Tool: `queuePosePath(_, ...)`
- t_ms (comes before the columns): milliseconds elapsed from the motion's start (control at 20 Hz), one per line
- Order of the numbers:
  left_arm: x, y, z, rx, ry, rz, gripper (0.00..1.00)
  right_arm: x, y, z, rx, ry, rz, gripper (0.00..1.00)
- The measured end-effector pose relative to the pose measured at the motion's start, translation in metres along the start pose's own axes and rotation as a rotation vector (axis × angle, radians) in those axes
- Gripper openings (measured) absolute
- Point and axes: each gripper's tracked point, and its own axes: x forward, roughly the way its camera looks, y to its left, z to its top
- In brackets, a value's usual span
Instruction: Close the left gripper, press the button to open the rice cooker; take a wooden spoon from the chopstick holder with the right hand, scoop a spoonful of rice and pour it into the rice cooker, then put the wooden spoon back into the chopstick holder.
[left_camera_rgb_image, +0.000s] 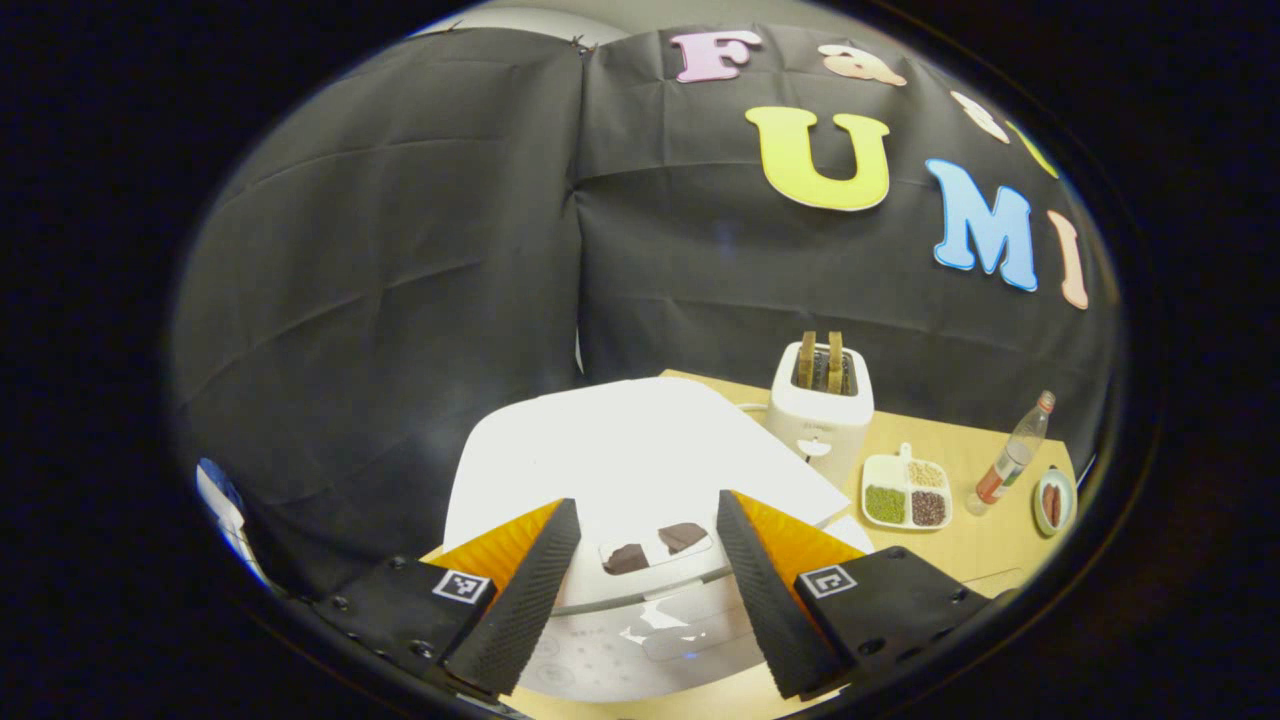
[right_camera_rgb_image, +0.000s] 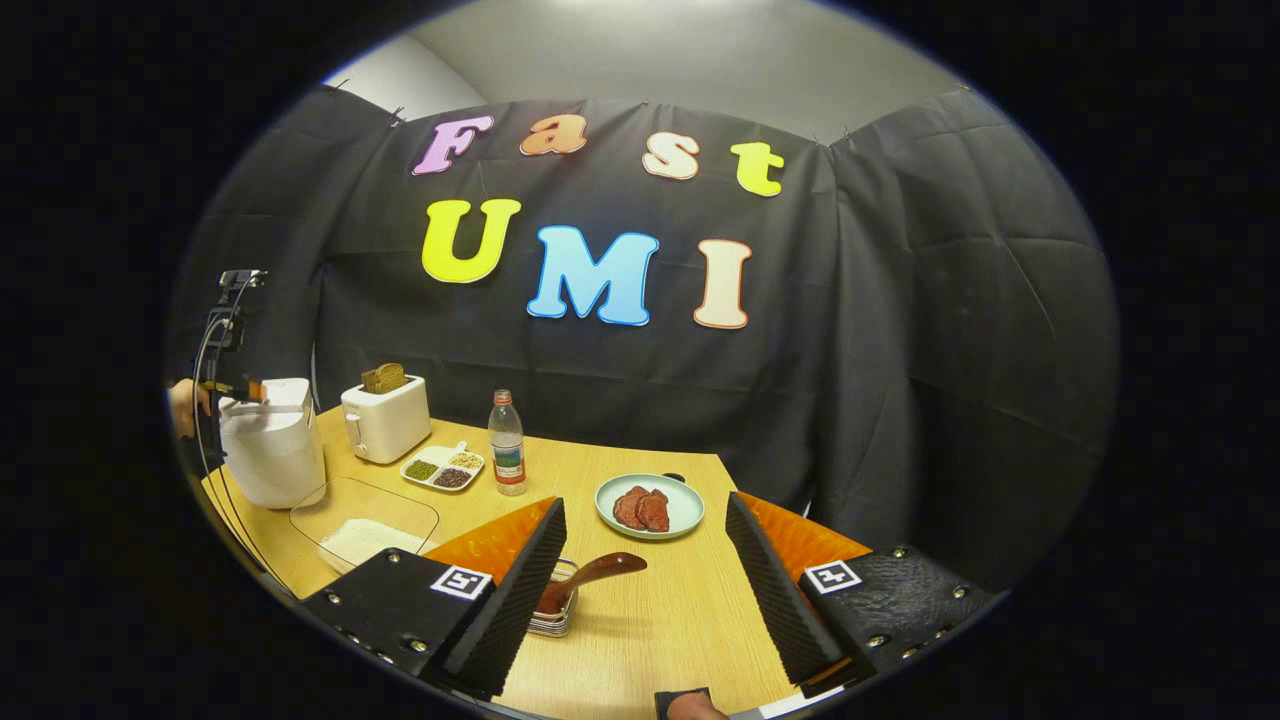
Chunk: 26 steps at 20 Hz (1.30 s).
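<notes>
Currently left gripper (left_camera_rgb_image: 648, 560) gapes wide over rice cooker (left_camera_rgb_image: 640, 470), empty; right gripper (right_camera_rgb_image: 645, 560) equally spread, empty, above wooden spoon (right_camera_rgb_image: 590, 577), apparently in chopstick holder (right_camera_rgb_image: 555, 612).

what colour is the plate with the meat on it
Pale blue-green plate, holding reddish-brown meat; clearest in the right gripper view.

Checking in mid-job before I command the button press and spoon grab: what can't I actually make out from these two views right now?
- Rice cooker lid: overexposed in the left gripper view, its surface detail washed out.
- Chopstick holder: half hidden behind the right gripper finger in the right gripper view.
- Wooden spoon: bowl end hidden inside the holder.
- Left gripper in the right gripper view: too small to judge its jaws.
</notes>
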Motion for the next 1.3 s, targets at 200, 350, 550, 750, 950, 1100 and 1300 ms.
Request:
queuePosePath(200,-0.001,-0.003,-0.012,0.024,0.018,-0.026,0.98,0.003,0.008,-0.004,0.007,0.012,0.009,0.98)
queuePosePath(350,0.0,-0.004,-0.012,0.018,0.022,-0.028,0.98,0.007,0.018,-0.007,0.016,0.017,0.02,0.98)
queuePosePath(550,-0.002,-0.006,-0.011,-0.007,0.026,-0.072,0.99,0.011,0.036,-0.004,0.042,0.014,0.045,0.98)
queuePosePath(750,-0.017,-0.011,0.008,0.011,-0.064,-0.119,0.98,0.012,0.051,0.029,0.058,-0.054,0.079,0.98)
queuePosePath(950,-0.07,-0.031,0.065,0.049,-0.251,-0.18,0.97,0.009,0.064,0.065,0.05,-0.137,0.091,0.98)
queuePosePath(1100,-0.131,-0.038,0.077,0.057,-0.374,-0.249,0.95,0.003,0.072,0.085,0.05,-0.185,0.092,0.98)
queuePosePath(1300,-0.199,-0.054,0.091,0.027,-0.495,-0.337,0.97,-0.005,0.082,0.104,0.065,-0.249,0.09,0.98)
